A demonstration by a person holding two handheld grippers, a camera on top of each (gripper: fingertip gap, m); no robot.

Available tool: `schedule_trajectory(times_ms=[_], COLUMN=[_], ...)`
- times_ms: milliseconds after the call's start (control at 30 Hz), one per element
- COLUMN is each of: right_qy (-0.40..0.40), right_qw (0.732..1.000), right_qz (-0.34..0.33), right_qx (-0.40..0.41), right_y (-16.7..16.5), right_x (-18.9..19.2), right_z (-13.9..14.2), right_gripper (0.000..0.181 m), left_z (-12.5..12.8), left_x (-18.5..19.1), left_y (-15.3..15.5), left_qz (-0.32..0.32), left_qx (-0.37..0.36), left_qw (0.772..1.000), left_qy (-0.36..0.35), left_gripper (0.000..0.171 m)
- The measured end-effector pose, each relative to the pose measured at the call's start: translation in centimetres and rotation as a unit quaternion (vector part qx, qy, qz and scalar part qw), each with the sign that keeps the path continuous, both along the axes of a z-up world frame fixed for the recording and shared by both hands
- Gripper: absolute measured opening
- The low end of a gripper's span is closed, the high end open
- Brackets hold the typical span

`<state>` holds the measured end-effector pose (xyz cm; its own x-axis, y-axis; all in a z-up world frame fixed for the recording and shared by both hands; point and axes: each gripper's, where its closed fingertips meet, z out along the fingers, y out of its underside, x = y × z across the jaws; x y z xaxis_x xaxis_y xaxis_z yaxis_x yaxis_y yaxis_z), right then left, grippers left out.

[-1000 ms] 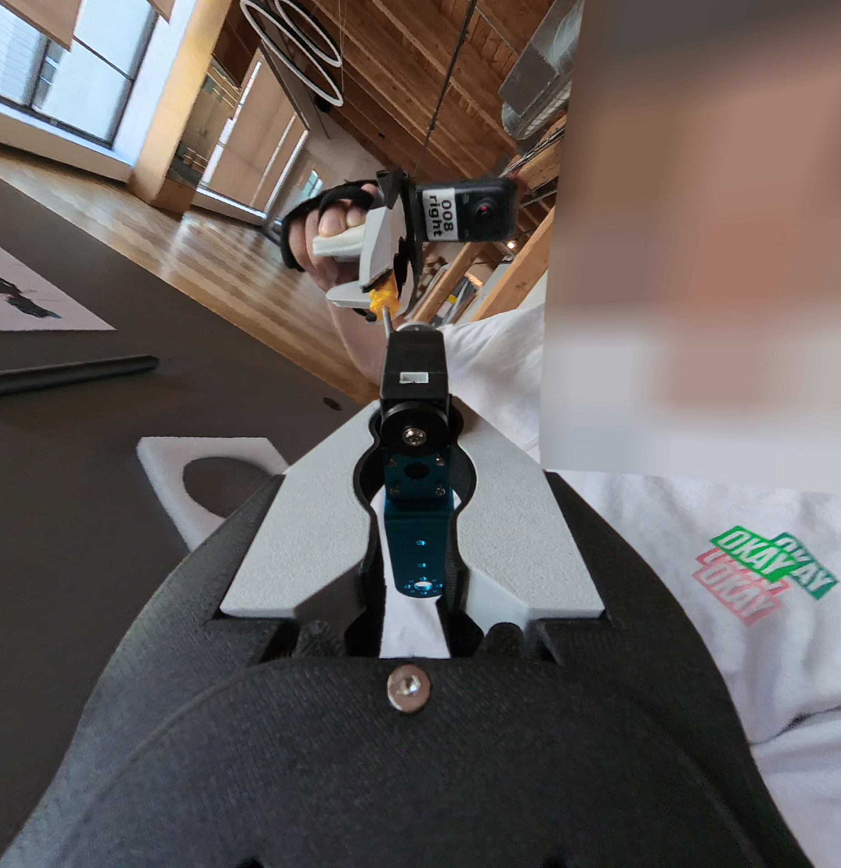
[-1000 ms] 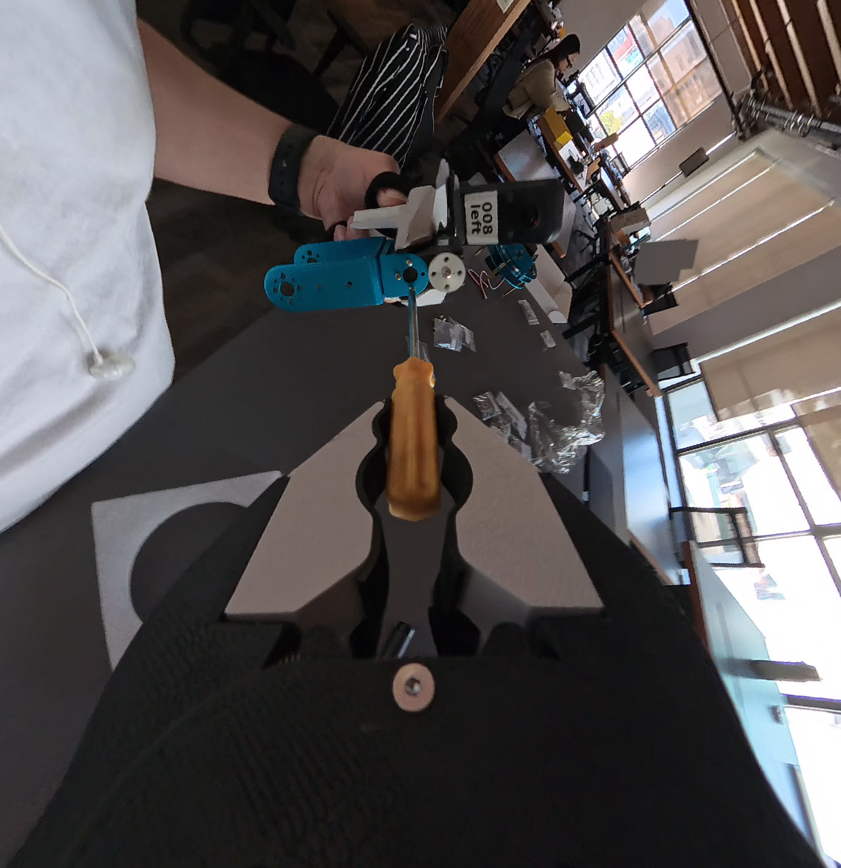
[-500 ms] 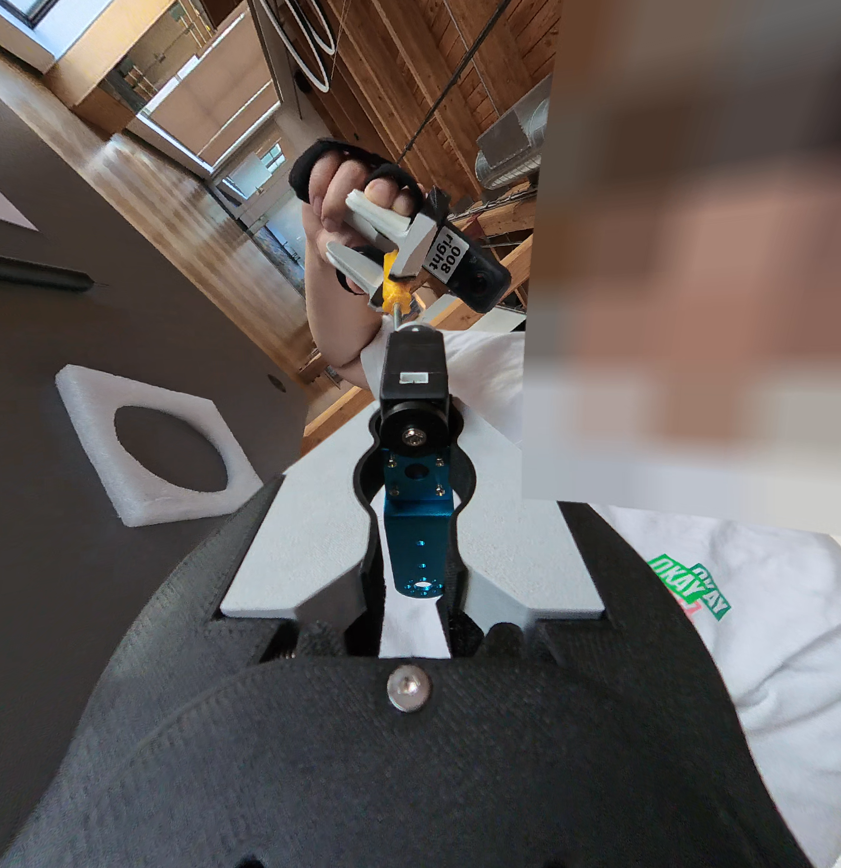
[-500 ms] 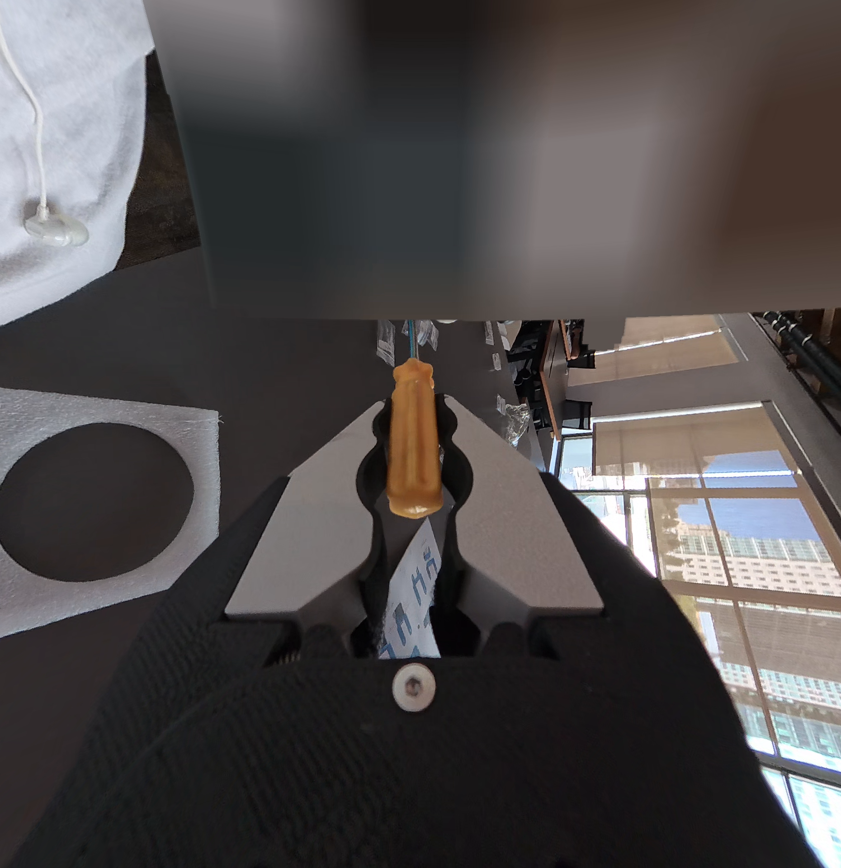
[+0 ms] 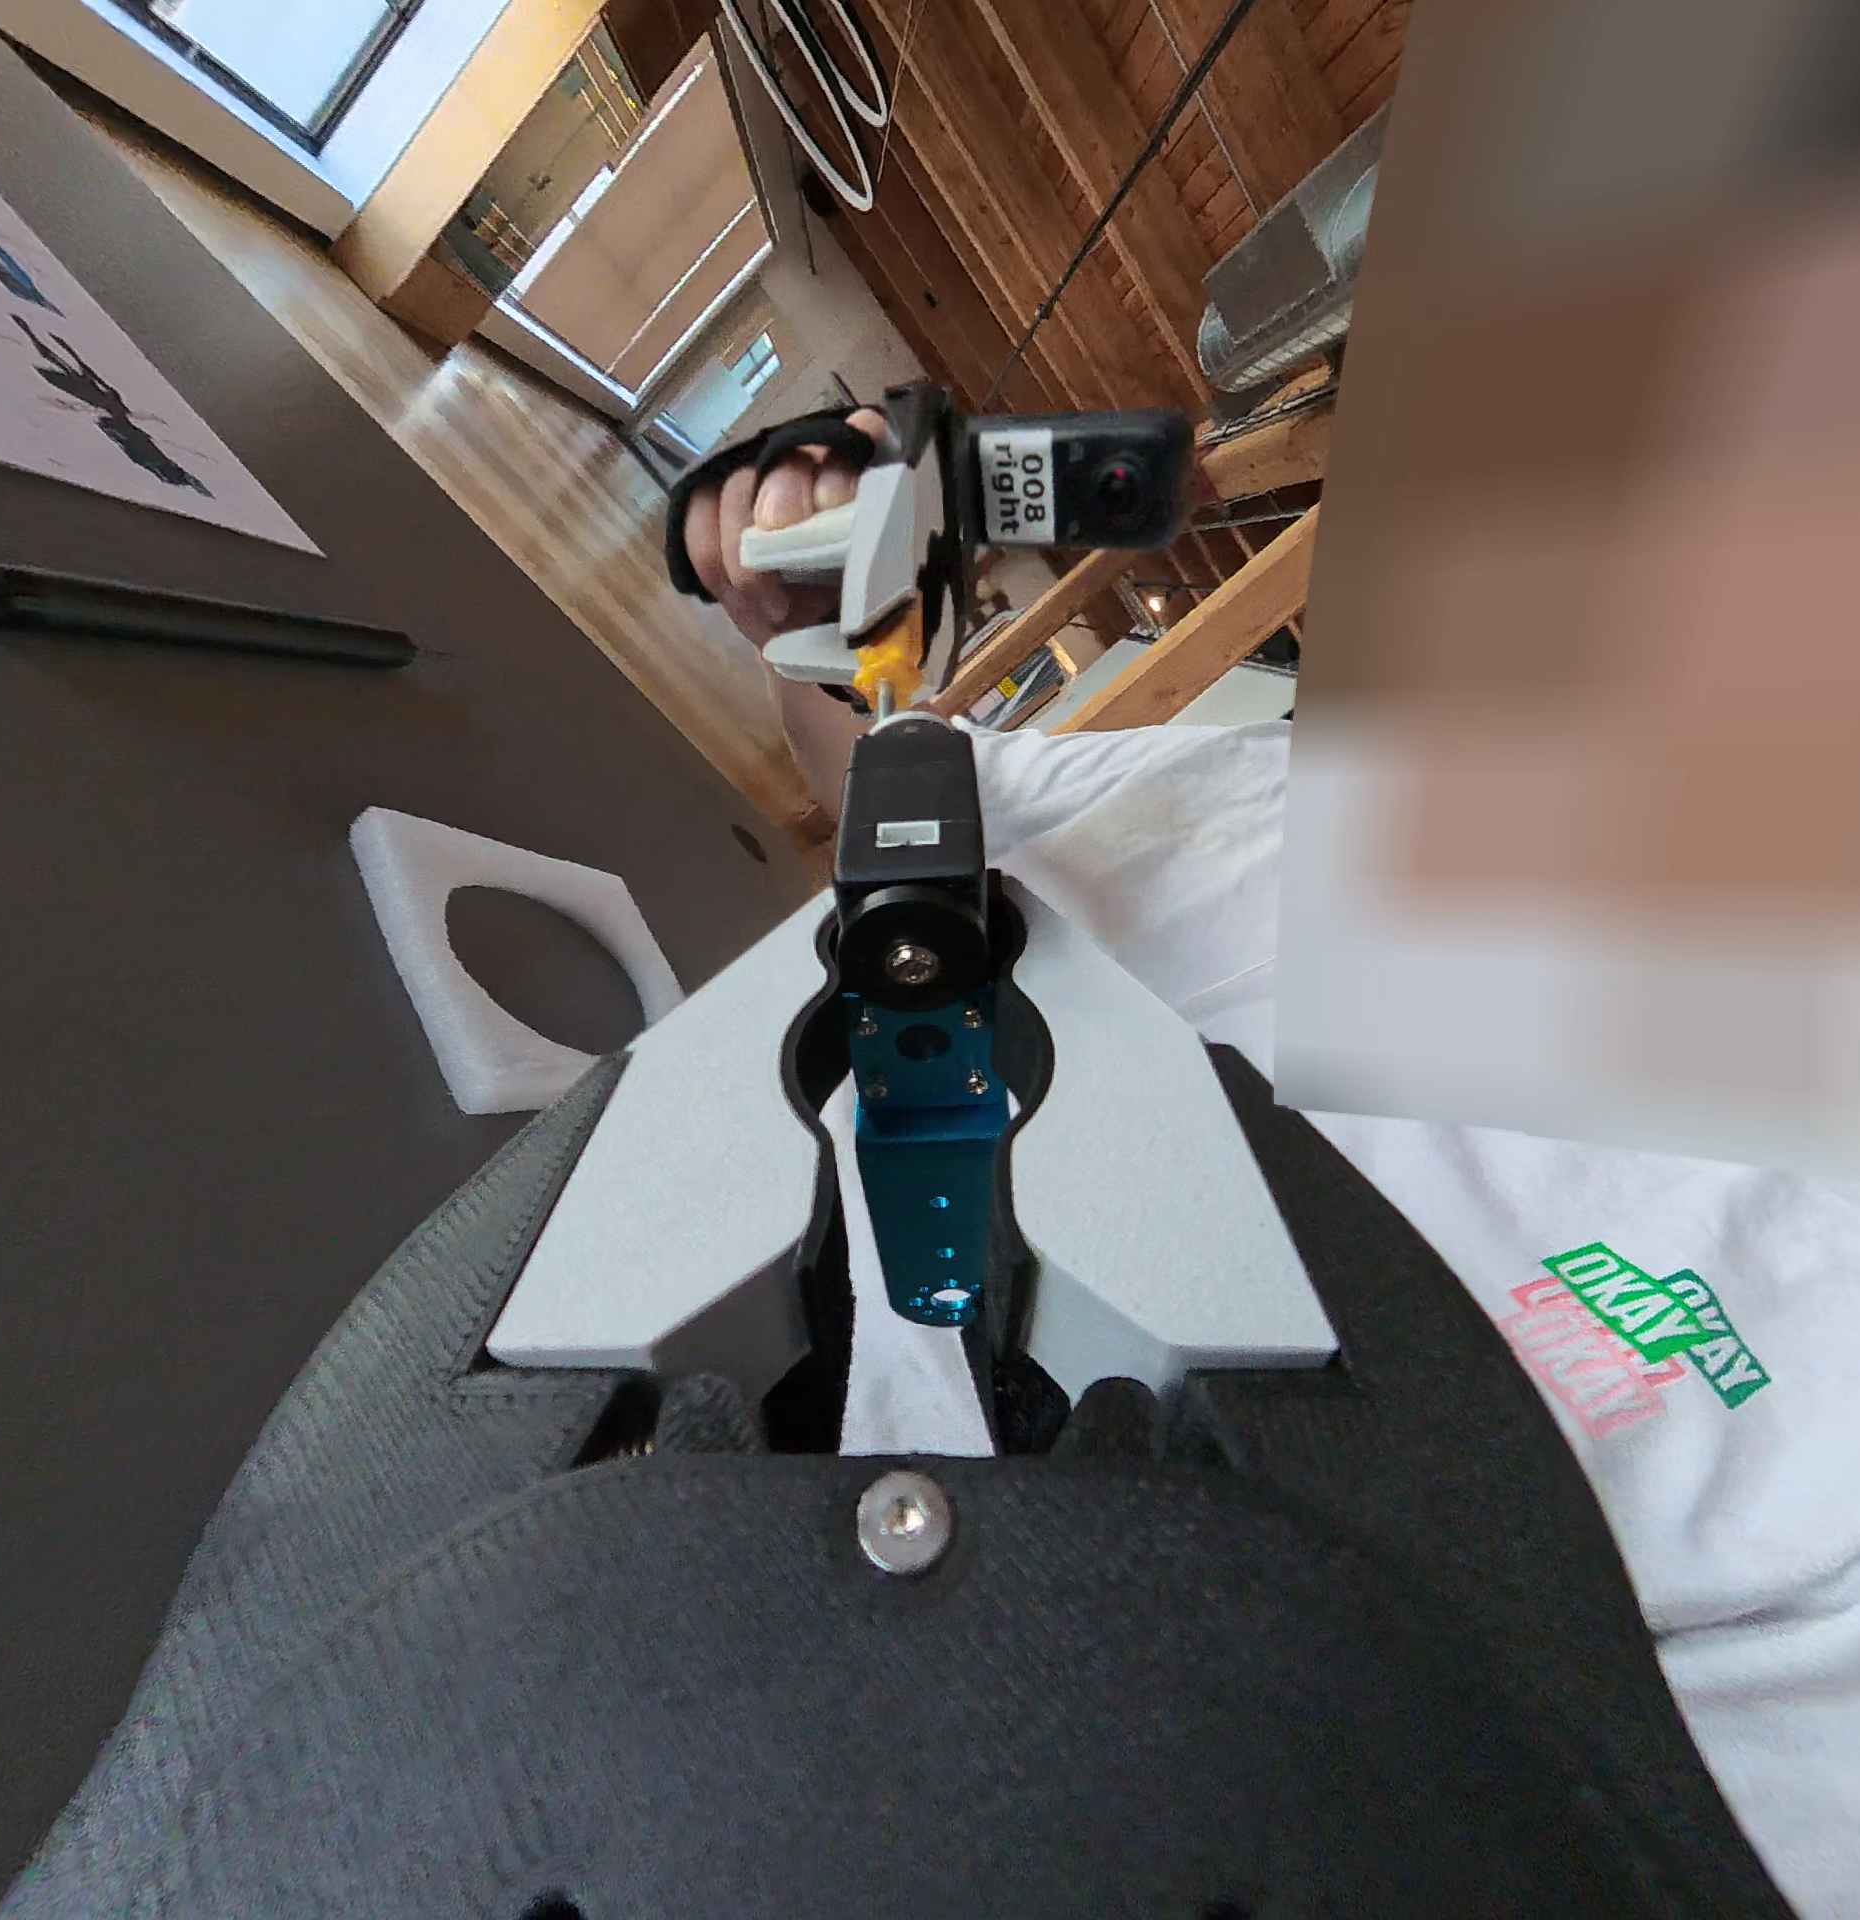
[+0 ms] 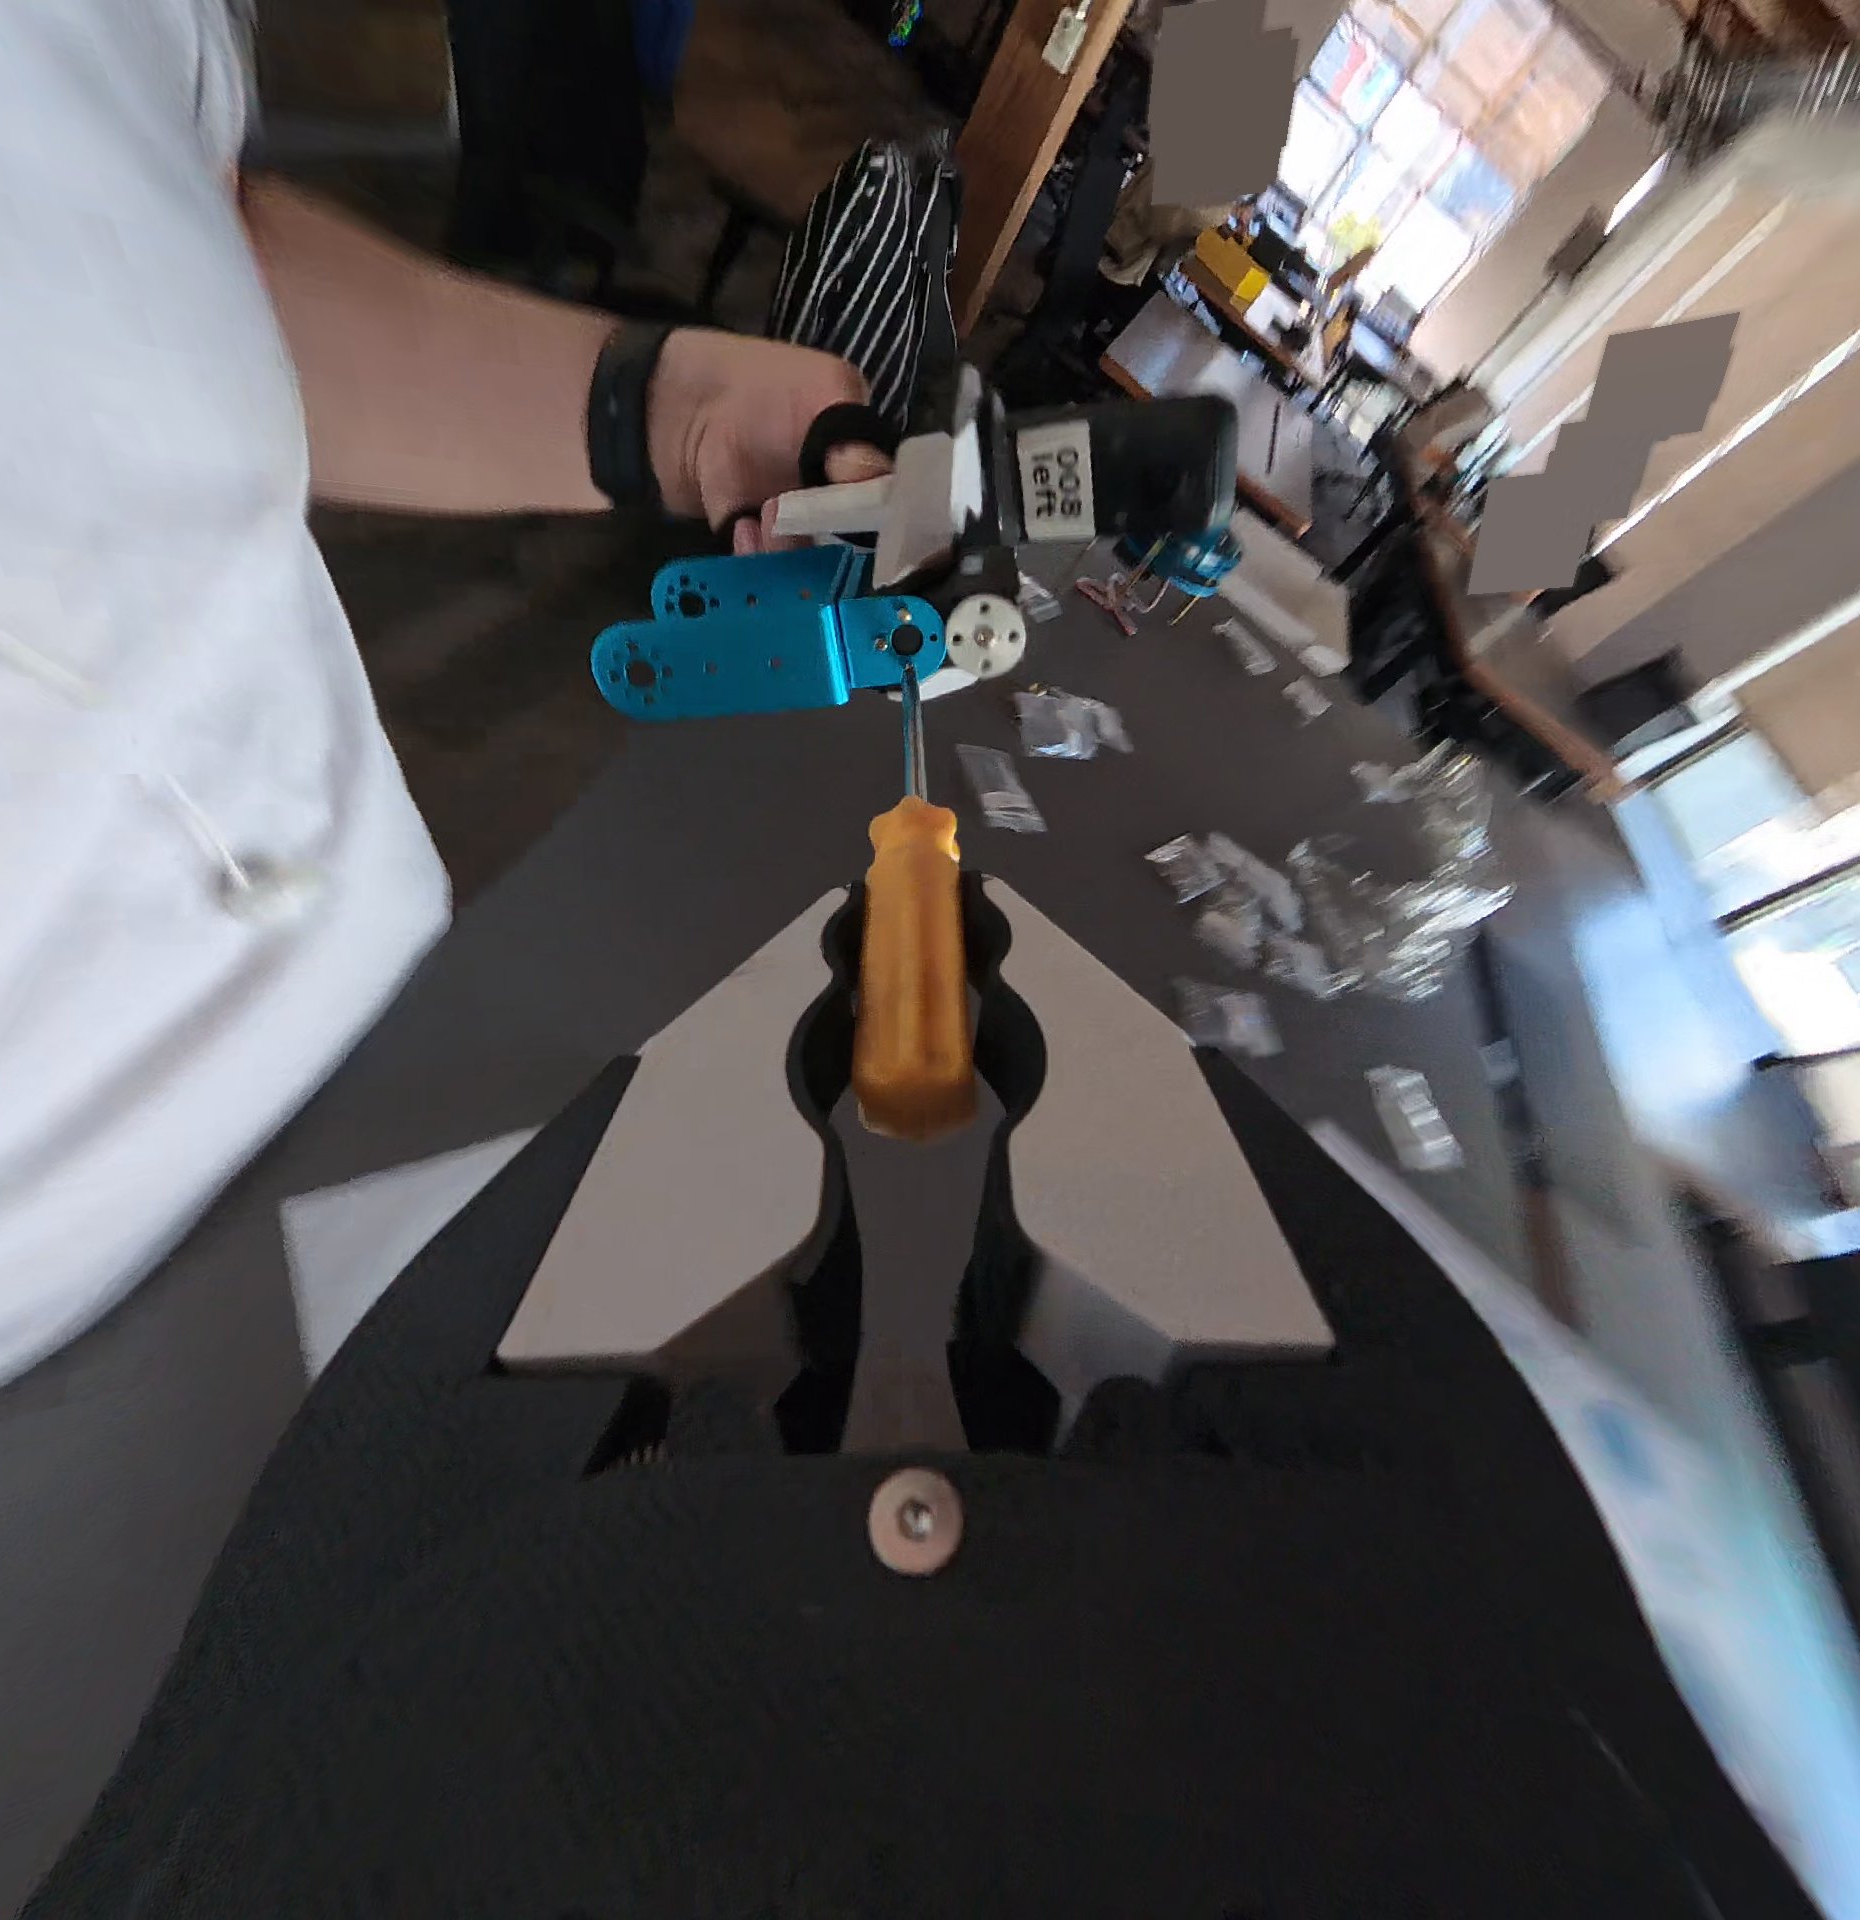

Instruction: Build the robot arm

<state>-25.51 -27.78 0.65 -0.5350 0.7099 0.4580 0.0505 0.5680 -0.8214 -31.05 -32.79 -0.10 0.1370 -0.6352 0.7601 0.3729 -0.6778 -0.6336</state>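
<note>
My left gripper [image 5: 913,914] is shut on a black servo motor [image 5: 910,831] with a blue metal bracket [image 5: 931,1174], held in the air above the dark table. My right gripper [image 6: 913,904] is shut on a screwdriver with an amber handle [image 6: 913,977]. Its metal shaft [image 6: 910,738] reaches forward and its tip sits at a black screw point on the blue bracket [image 6: 739,649]. The left gripper also shows in the right wrist view [image 6: 947,499], held by a hand. The right gripper shows far off in the left wrist view [image 5: 884,561], with the amber handle at the servo's far end.
A white foam square with a round hole [image 5: 500,956] lies on the dark table [image 5: 178,935]. Several small clear plastic bags [image 6: 1279,914] are scattered on the table. A person in a white shirt [image 5: 1632,1351] stands close. A printed sheet [image 5: 74,395] lies at the far left. Tip to tip, the grippers are about 9 cm apart.
Both grippers tilted away and back over the second. The right wrist view again shows the left gripper with the blue bracket, screwdriver tip at the bracket. Both grips are unchanged.
</note>
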Motion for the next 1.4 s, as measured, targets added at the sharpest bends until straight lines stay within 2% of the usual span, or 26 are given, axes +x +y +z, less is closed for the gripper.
schedule_trajectory(times_ms=[100,200,267,400,467,567,667,733,867,933,1000,1167,1267,1400], right_qy=[-0.051,-0.107,-0.150,-0.233,-0.239,-0.236,-0.243,-0.267,-0.346,-0.355,-0.346,-0.278,-0.211,-0.143], right_qw=[0.990,0.959,0.924,0.836,0.818,0.809,0.803,0.800,0.773,0.775,0.798,0.821,0.807,0.799], right_qz=[-0.022,-0.039,-0.047,-0.054,-0.051,-0.032,-0.004,0.011,0.049,0.061,0.055,0.025,0.013,0.009], right_qx=[-0.130,-0.259,-0.349,-0.494,-0.521,-0.538,-0.545,-0.538,-0.530,-0.520,-0.491,-0.497,-0.552,-0.584], right_y=[0.1,0.1,0.2,0.2,0.3,0.4,0.2,-0.2,-2.3,-3.9,-5.8,-10.4,-13.0,-15.7], right_x=[-0.4,-0.7,-0.8,-0.9,-1.0,-1.2,-1.8,-2.6,-5.2,-7.3,-10.0,-19.4,-25.9,-34.0], right_z=[-0.7,-1.1,-1.4,-2.3,-2.7,-3.1,-3.2,-3.7,-4.4,-3.9,-3.7,-1.8,0.2,3.1], right_gripper=[0.017,0.017,0.017,0.017,0.017,0.017,0.017,0.017,0.017,0.017,0.017,0.017,0.017,0.017], left_z=[-0.3,-0.3,-0.5,-0.9,-1.2,-1.3,-1.2,-1.7,-3.6,-3.7,-3.0,-0.6,1.1,2.8], left_x=[-0.4,-0.7,-0.9,-1.0,-1.1,-1.1,-1.4,-1.9,-3.6,-5.6,-8.3,-19.6,-27.1,-36.2], left_y=[0.2,0.2,0.3,0.4,0.5,0.5,0.2,-0.4,-3.2,-5.1,-7.6,-16.4,-22.8,-29.8], left_qz=[0.027,0.048,0.064,0.082,0.092,0.105,0.152,0.182,0.194,0.204,0.218,0.292,0.336,0.382], left_qx=[0.017,0.045,0.066,0.095,0.094,0.085,0.090,0.074,0.049,0.052,0.070,0.127,0.136,0.136], left_qw=[0.999,0.995,0.989,0.975,0.971,0.974,0.969,0.965,0.954,0.948,0.949,0.935,0.924,0.903], left_qy=[0.039,0.078,0.119,0.183,0.199,0.184,0.171,0.172,0.222,0.236,0.217,0.157,0.118,0.138], left_gripper=[0.021,0.021,0.021,0.021,0.021,0.021,0.021,0.021,0.021,0.021,0.021,0.021,0.021,0.021])
